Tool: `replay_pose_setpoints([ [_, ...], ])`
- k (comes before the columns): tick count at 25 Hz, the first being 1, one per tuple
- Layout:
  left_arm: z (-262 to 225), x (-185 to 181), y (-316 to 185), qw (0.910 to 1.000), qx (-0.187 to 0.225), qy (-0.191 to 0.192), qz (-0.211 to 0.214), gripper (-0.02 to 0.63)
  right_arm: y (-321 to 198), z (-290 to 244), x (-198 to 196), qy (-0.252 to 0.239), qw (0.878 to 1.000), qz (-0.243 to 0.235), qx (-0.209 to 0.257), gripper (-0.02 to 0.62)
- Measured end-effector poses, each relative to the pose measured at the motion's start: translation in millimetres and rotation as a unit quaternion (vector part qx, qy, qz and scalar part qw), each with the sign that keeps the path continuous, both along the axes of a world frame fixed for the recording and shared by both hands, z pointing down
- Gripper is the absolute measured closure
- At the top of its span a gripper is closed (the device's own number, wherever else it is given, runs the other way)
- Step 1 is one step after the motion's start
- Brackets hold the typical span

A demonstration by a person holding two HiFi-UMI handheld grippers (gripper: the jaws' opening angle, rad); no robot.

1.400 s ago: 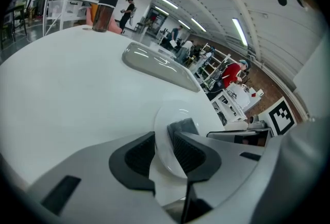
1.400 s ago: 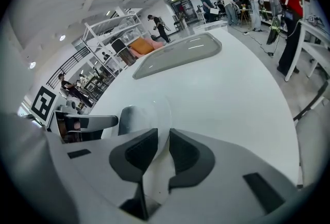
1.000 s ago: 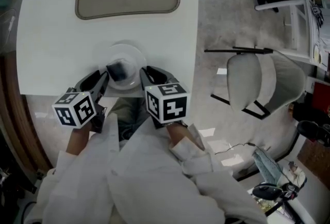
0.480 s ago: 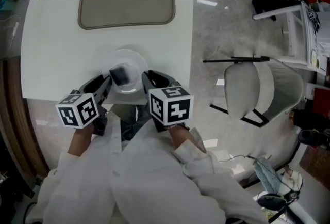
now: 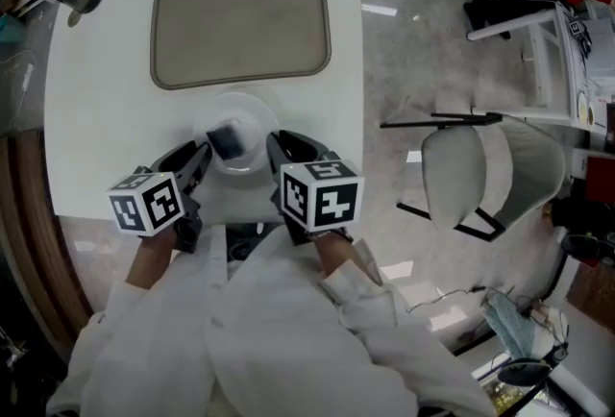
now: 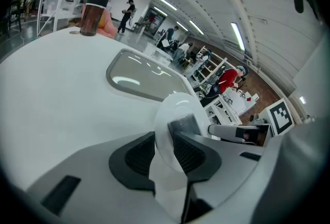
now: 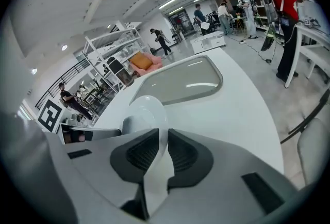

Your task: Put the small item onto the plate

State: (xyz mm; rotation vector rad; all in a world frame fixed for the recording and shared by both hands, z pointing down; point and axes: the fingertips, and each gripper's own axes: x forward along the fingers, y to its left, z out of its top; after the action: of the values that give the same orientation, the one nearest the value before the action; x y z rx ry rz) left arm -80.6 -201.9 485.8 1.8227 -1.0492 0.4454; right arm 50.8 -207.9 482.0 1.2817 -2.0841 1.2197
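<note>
Item [image 5: 227, 138] sits on plate [image 5: 248, 113], so placing looks done; I've eased both toward 12 o'clock, left gripper [image 5: 199, 154] and right gripper [image 5: 274, 144] pinching the rim.

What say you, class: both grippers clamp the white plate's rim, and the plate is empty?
Not empty: the left gripper and right gripper clamp the rim of the white plate, but a small dark item lies on it, as the head view shows.

The left gripper [image 5: 196, 159] and right gripper [image 5: 278, 146] hold a white plate [image 5: 252, 113] by its sides. A small dark item [image 5: 226, 140] sits on it.
</note>
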Motion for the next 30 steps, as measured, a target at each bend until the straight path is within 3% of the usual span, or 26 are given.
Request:
replay_pose_setpoints([
  [13,-4.8,-12.7,-99.2,0.9994,-0.006,0.021,0.027,0.491,-103.8,-5.3,-11.6,-0.003,0.999,0.045,0.016,0.534],
  [26,5.2,-15.8,-157.2,0.9984,-0.001,0.052,0.020,0.491,-165.6,7.5,-13.9,0.004,0.998,0.052,0.022,0.534],
  [30,8.9,-14.1,-168.3,0.9987,0.004,0.045,0.024,0.491,-179.2,10.4,-13.6,0.010,0.998,0.054,0.025,0.534],
])
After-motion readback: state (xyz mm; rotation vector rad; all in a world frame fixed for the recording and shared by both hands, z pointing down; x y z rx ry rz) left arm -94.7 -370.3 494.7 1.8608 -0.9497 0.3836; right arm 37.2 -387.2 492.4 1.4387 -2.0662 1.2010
